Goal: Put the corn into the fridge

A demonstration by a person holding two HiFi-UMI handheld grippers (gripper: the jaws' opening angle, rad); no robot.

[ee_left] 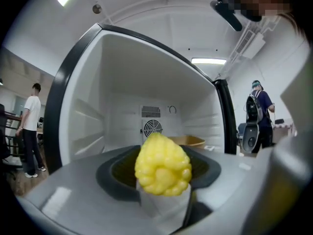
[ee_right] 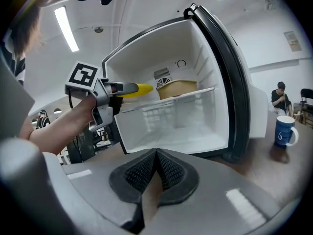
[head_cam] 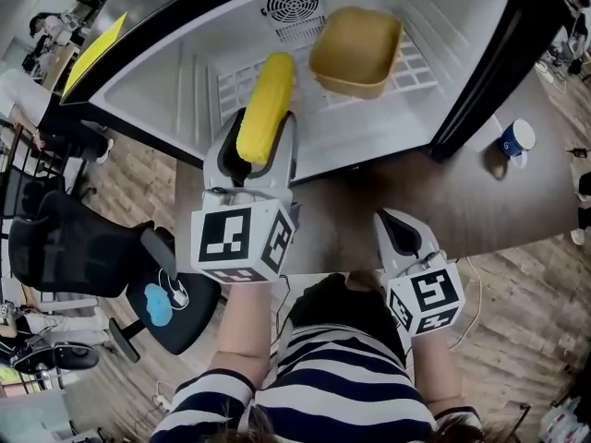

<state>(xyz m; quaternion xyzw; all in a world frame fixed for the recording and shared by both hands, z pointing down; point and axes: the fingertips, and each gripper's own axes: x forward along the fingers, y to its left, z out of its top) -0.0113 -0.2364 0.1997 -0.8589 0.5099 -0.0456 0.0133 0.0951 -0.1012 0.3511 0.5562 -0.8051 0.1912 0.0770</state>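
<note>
A yellow corn cob (head_cam: 265, 106) is clamped lengthwise in my left gripper (head_cam: 261, 132), its tip reaching just over the front edge of the open fridge (head_cam: 185, 81). In the left gripper view the corn (ee_left: 162, 165) fills the space between the jaws, pointing at the white fridge interior (ee_left: 122, 106). From the right gripper view the corn (ee_right: 143, 89) pokes out of the left gripper (ee_right: 122, 88) level with the wire shelf (ee_right: 171, 98). My right gripper (head_cam: 401, 232) hangs lower, outside the fridge, shut with nothing in it (ee_right: 155, 165).
A tan tub (head_cam: 356, 50) sits on the wire shelf at the back right, below the fan grille (head_cam: 294, 5). The black fridge door (ee_right: 230, 72) stands open at right. A blue mug (head_cam: 517, 139) rests on the brown table. A black office chair (head_cam: 74, 247) stands at left.
</note>
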